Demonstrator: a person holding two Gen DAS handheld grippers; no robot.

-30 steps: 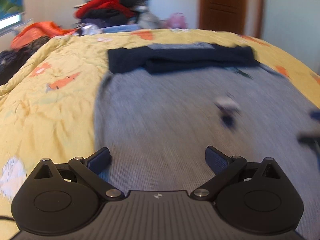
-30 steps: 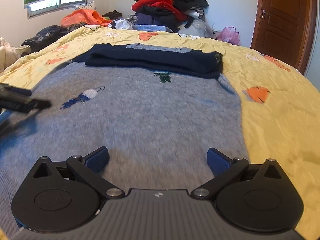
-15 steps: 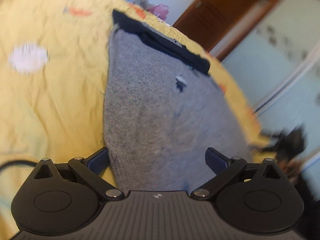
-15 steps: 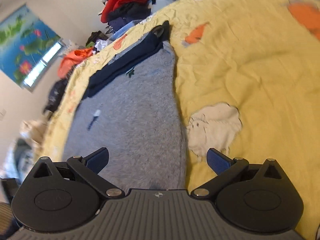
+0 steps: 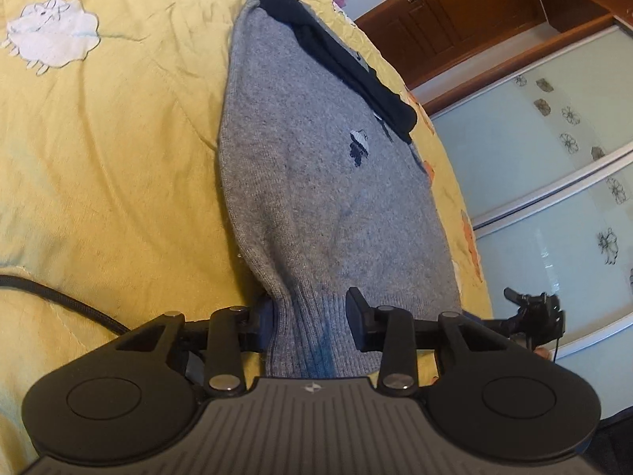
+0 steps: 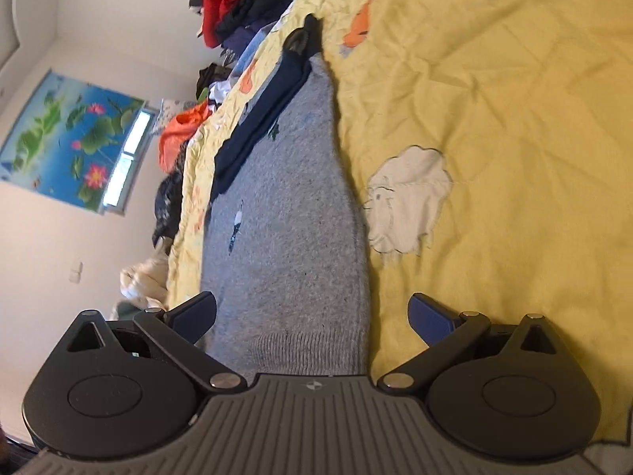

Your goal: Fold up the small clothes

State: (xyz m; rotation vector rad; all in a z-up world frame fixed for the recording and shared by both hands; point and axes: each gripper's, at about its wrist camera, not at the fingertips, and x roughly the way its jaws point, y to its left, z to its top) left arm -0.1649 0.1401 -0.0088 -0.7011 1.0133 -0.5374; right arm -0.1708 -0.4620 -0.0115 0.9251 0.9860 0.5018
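Across the yellow bedspread (image 5: 118, 166) lies my grey knitted sweater (image 5: 316, 198), spread flat, its ribbed hem (image 5: 312, 328) at my end and its far end tucked under a navy garment (image 5: 348, 67) that looks folded already. My left gripper (image 5: 310, 322) has just been closing and now sits narrow on one corner of that hem, knit bunched between the pads, so I call that a grip. At the other corner my right gripper (image 6: 312, 318) straddles the hem (image 6: 308, 350) with jaws wide, one finger over the grey knit, the other over bare bedspread; nothing pinched there yet.

Progress, as I read it: the sweater is laid out, no fold in its body so far, and this is the start of the first fold. Left side caught, right side yet to clamp, then the hem has to travel up toward the navy end, and likely another fold after that.

Counting now. One grey sweater, one navy piece at its top. Small knitted motifs on the grey: I see two from the right wrist, one dark blue and white (image 6: 236, 229), one greenish (image 6: 275, 131) near the navy edge. Two white sheep patches on the bedspread, one per view (image 5: 51, 33) (image 6: 407, 202). One heap of unsorted clothes (image 6: 237, 4) against the far wall, one lotus picture (image 6: 67, 134) over the window, one wooden door (image 5: 455, 16), one black cable (image 5: 59, 297) trailing over the bedspread.
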